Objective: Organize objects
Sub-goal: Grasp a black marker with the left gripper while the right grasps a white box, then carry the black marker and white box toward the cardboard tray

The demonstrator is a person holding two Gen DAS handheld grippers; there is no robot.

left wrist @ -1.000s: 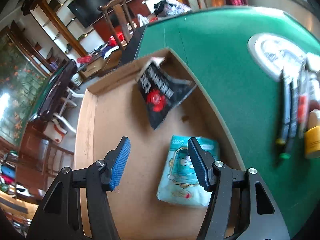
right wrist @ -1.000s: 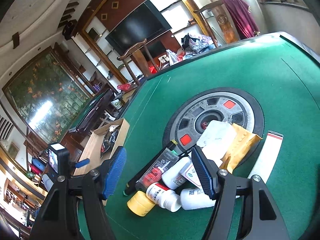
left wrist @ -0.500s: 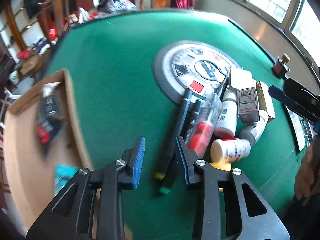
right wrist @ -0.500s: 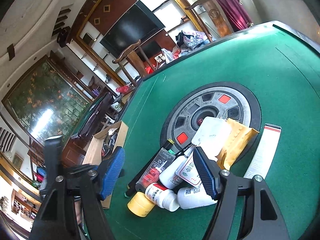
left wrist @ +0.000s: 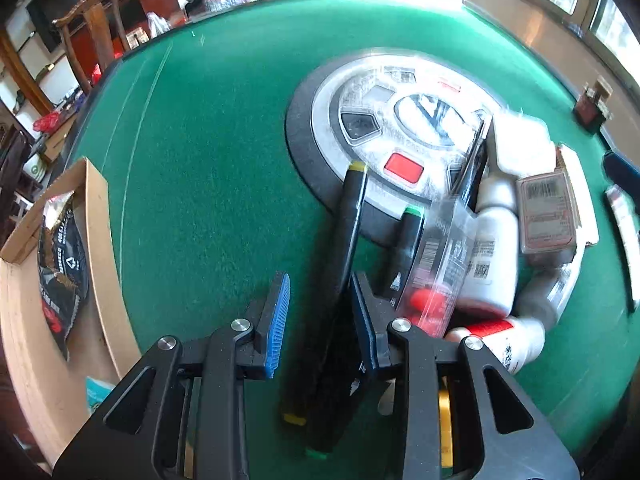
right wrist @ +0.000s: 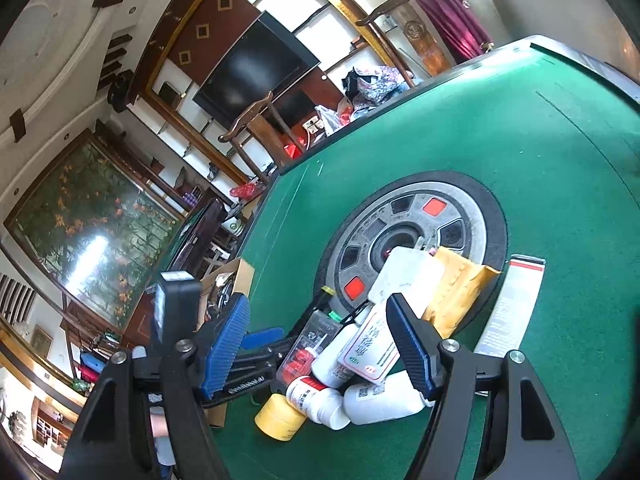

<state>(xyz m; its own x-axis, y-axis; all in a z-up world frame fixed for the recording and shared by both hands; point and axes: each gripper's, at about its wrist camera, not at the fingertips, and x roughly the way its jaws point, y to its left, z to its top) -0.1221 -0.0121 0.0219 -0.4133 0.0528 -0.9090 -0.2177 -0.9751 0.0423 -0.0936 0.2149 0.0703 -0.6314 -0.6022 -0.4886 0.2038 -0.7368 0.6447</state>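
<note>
Hanging steeply over the green table [left wrist: 208,168], the left gripper [left wrist: 320,312] has its jaws narrowed but not closed; they drew in during the last second. A black marker with yellow ends [left wrist: 348,240] lies on the felt in the gap, against the right-hand pad, with clear space to the left-hand pad. No grip on it is visible. A second black marker with green ends [left wrist: 404,248] lies just beside it, next to a clear blister pack [left wrist: 440,264] and white bottles [left wrist: 490,256]. The cardboard box [left wrist: 98,240] sits at the table's left edge, holding a black pouch [left wrist: 60,272].

The right gripper [right wrist: 316,344] hangs above the same pile with jaws apart, nothing between them. Below it: white bottles, a yellow tape roll [right wrist: 280,418], a tan padded envelope [right wrist: 456,292].
</note>
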